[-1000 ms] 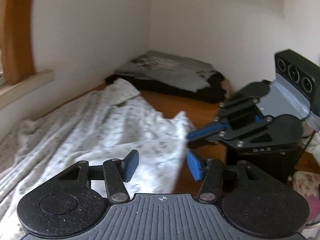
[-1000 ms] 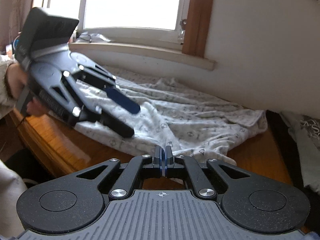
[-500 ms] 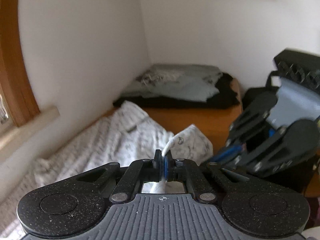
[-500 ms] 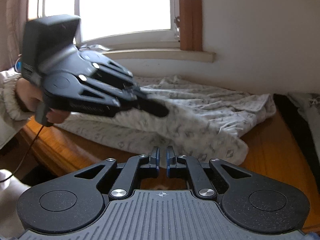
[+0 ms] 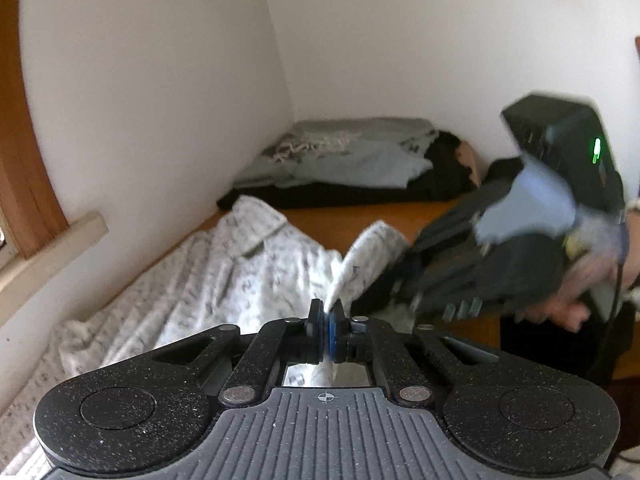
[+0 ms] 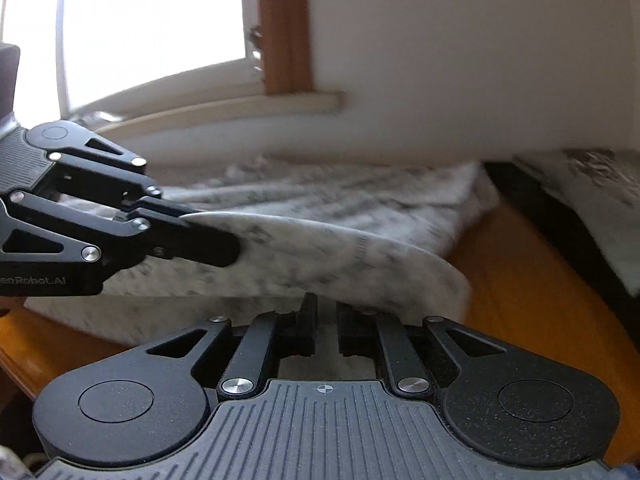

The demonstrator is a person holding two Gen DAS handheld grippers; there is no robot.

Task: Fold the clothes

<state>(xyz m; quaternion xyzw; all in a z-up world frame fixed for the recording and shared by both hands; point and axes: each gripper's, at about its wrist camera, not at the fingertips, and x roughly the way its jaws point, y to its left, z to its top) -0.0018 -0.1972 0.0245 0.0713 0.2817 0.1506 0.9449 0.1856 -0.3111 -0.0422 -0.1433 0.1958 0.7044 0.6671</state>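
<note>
Where white walls corner the wooden table (image 5: 360,216) | left gripper (image 5: 326,330) jaws pinch garment (image 5: 224,272) | right gripper (image 6: 326,326) jaws opening, empty

Wooden table (image 5: 360,220): patterned white garment (image 5: 224,276), folded clothes pile (image 5: 348,160).
</note>
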